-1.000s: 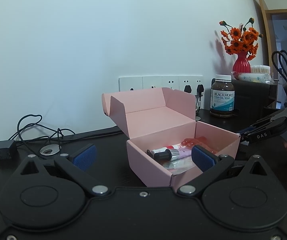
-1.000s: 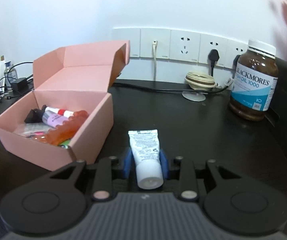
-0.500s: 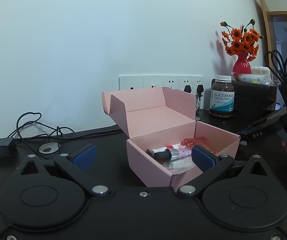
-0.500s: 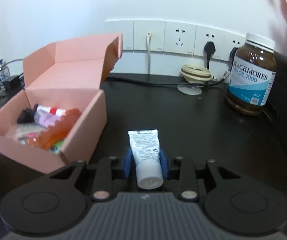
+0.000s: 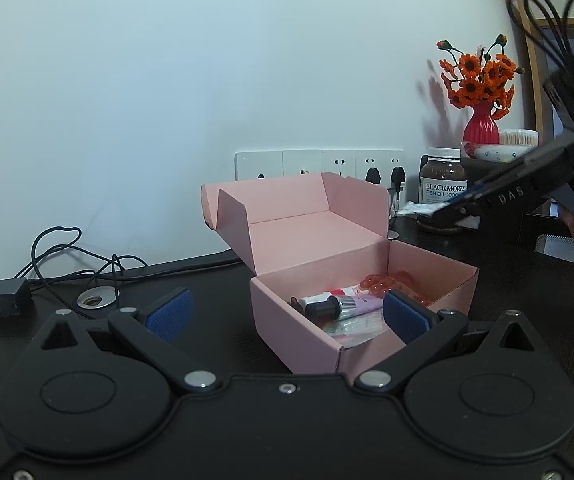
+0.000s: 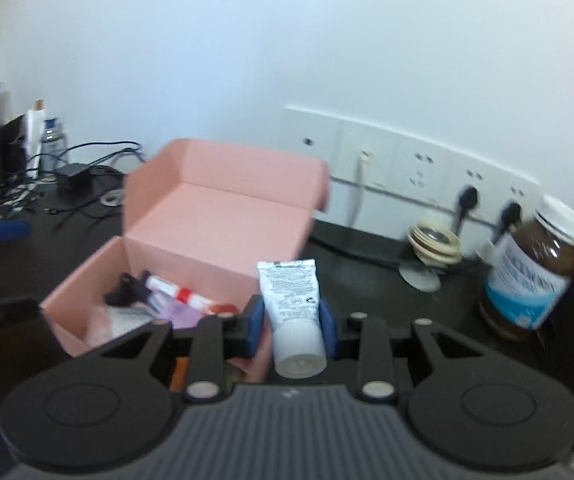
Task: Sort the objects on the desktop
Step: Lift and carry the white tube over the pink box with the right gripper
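Now the right gripper (image 6: 292, 320) is closed on the tube (image 6: 292, 300), cap near, above the box (image 6: 223, 216); the left gripper (image 5: 287, 314) is wide open, empty

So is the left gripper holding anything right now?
No, the left gripper is open, its blue pads spread wide with nothing between them, just in front of the pink box.

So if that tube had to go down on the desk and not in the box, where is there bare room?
Bare dark desk lies between the pink box and the brown supplement bottle, in front of the small round stand. It is crowded left of the box, with cables and a black adapter. The box floor already holds several items.
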